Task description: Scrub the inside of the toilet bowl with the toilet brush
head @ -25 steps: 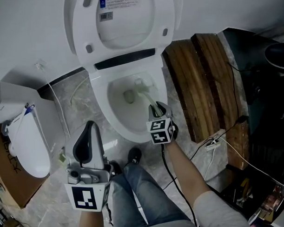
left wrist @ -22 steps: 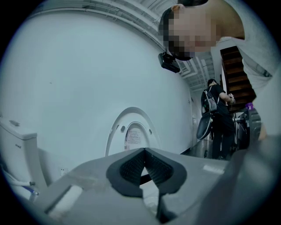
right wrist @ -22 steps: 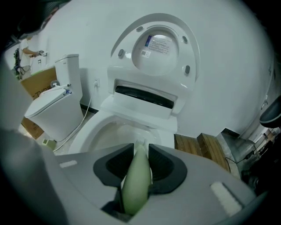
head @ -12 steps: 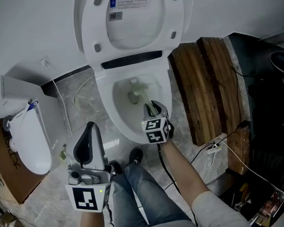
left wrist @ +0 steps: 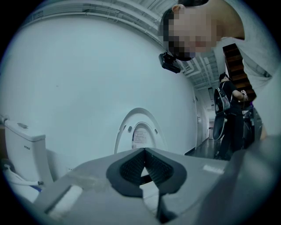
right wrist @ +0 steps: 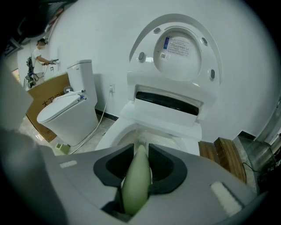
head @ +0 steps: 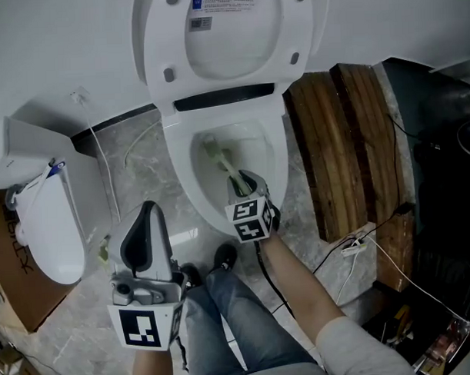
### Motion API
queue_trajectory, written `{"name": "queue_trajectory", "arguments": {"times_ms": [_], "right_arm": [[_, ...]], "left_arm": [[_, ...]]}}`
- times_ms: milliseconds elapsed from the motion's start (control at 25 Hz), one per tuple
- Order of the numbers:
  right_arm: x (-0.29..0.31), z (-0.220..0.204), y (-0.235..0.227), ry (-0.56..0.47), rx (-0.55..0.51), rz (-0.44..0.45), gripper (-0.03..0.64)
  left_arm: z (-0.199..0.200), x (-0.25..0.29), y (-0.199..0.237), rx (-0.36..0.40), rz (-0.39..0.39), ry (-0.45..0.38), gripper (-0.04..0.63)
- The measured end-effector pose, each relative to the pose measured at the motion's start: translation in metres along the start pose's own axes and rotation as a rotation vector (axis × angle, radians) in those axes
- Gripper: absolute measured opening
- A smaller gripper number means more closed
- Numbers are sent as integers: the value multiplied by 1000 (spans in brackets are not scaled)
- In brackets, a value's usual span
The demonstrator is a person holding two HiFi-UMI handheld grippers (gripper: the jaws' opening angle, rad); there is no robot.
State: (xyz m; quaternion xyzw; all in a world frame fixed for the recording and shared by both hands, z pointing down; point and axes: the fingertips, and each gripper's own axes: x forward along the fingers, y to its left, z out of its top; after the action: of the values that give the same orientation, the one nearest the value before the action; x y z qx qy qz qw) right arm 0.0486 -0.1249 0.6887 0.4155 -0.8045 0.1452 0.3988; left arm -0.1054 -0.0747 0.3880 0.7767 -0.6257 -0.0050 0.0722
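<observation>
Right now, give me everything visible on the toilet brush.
The toilet brush has a smooth, pale green handle that looks like plastic, with a pale bristle head at its far end. The right gripper is shut on the thick end of the handle. The brush slants down into the toilet bowl, with its head low on the far-left side of the bowl's inside. Whether the bristles touch the porcelain cannot be told.
</observation>
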Motion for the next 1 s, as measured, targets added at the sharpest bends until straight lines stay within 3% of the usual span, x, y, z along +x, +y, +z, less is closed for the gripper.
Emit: {"name": "queue_trajectory", "arguments": {"times_ms": [320,1000], "right_arm": [[-2,-23,-16,41,119,-47,106],[28,-55,-13,110,463,-208,106]], "left_arm": [[-3,0,0,-14,-12,-9,3],[-7,34,32,33,-161,1,4]]}}
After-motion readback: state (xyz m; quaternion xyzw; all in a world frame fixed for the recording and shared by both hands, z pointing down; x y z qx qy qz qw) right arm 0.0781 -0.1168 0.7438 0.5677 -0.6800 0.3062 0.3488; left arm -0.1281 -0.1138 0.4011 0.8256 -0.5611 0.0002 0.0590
